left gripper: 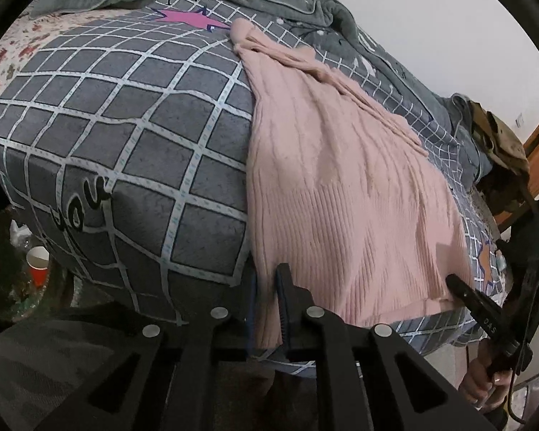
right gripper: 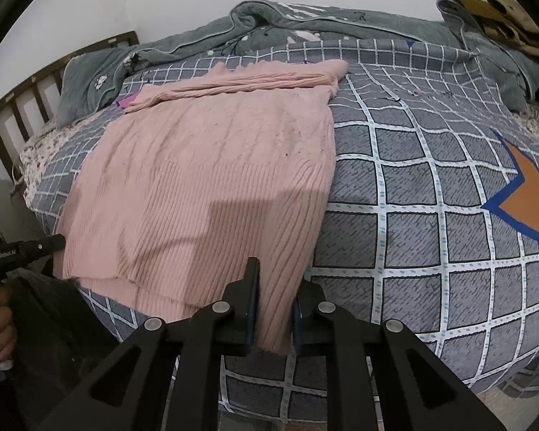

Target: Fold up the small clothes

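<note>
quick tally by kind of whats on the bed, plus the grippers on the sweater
pink knit sweater: 1
grey checked bedcover: 1
grey-green quilt: 1
grippers clamped on the sweater hem: 2, left gripper and right gripper
total: 5

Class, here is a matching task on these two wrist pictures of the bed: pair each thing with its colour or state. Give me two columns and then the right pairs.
Column one:
1. sweater
2. quilt
3. star
4. left gripper

Column two:
A. orange with a blue outline
B. grey-green, bunched along the far side of the bed
C. shut on the hem's corner
D. pink, ribbed, spread flat on the checked bedsheet

Pairs: 1-D, 2-B, 3-A, 4-C
</note>
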`<control>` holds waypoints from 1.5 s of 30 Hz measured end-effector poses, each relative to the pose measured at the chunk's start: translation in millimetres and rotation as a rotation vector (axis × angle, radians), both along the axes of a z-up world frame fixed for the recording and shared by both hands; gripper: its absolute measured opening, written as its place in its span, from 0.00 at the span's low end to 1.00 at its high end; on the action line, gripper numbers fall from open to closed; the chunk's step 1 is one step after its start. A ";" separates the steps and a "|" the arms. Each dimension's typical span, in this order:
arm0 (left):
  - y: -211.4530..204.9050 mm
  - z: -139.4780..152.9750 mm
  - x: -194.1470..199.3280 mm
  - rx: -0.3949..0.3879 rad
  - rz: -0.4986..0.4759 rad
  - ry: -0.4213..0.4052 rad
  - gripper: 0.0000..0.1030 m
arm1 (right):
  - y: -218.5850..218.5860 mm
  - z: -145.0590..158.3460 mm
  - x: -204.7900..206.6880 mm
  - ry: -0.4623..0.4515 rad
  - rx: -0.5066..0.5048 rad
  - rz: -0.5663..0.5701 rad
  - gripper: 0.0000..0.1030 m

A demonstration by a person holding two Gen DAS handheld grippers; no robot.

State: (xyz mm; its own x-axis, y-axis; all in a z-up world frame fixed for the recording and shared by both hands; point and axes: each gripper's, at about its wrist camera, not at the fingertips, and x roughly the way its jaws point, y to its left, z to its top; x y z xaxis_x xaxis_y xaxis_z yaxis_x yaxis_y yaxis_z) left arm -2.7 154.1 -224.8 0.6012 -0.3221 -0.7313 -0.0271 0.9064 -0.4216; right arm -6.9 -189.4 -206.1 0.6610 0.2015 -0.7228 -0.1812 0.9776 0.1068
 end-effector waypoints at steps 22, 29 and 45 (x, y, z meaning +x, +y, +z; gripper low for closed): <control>-7.7 17.4 -4.8 0.006 -0.024 -0.090 0.07 | -7.8 9.0 -10.1 -0.048 0.053 0.013 0.05; 6.1 57.2 -14.2 -0.064 0.016 -0.178 0.06 | -32.2 42.5 -9.9 -0.051 0.328 0.044 0.05; 25.5 162.1 11.7 -0.171 0.042 -0.320 0.06 | -44.2 116.5 19.0 -0.123 0.558 0.085 0.05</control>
State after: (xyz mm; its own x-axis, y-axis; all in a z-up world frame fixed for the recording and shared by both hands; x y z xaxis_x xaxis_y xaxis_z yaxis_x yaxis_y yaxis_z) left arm 9.0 179.6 -62.7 0.8062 -0.3940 -0.4415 0.0953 0.8228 -0.5603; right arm 12.1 -233.6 -89.6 0.6982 0.5864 -0.4106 -0.3003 0.7606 0.5756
